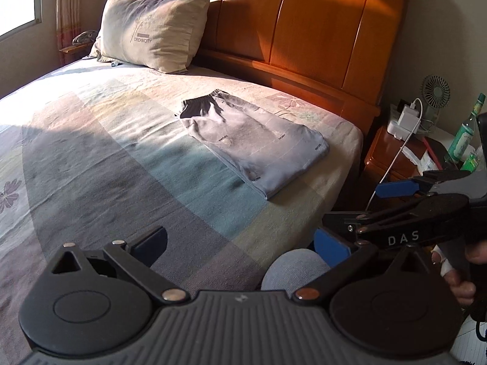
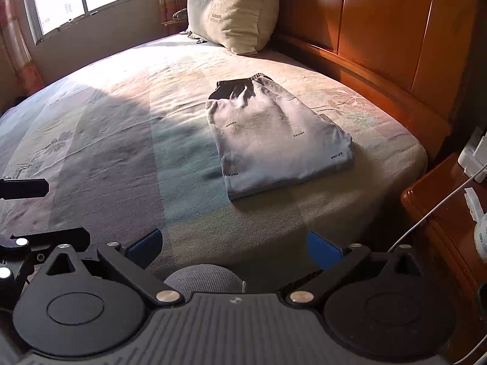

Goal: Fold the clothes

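Grey shorts lie folded into a flat rectangle on the bed; left gripper and right gripper, jaws apart and empty, sit near the bed's edge.

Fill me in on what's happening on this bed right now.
A person holds a two-finger gripper in each hand, working at folding clothes. The grey shorts lie folded into a compact rectangle on the bed, near the wooden headboard and short of the pillow. The left gripper and the right gripper are open, held back from the shorts and touching nothing.
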A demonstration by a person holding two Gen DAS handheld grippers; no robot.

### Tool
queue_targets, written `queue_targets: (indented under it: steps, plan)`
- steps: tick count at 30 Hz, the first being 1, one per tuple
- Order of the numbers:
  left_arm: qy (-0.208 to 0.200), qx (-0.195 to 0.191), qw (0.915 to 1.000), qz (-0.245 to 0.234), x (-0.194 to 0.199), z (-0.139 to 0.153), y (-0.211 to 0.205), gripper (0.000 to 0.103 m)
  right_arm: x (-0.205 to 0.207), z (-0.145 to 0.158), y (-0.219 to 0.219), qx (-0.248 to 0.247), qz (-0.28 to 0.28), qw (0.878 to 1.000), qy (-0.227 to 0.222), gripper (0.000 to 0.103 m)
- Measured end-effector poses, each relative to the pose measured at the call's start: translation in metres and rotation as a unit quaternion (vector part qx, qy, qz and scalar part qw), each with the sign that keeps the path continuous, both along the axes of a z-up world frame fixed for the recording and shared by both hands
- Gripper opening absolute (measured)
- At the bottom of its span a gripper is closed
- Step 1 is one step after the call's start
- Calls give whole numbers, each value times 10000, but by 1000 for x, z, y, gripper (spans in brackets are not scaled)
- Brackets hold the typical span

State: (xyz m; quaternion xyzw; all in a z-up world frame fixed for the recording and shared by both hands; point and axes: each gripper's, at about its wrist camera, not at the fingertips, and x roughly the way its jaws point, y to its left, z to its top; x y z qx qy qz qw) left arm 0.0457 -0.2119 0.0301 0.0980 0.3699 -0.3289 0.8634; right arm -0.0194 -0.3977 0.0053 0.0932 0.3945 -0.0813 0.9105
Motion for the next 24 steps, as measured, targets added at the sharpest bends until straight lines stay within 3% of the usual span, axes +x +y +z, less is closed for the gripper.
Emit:
queue_targets:
  steps: [5,24]
  plan:
    - [237,23,9995,213,2,-2,1,102,-11,10,8,-31,-24,10000,-91,103]
    - [391,169,9979,497,11,-4,3,102,-9,18,4,-191,-208,9995,-123,103]
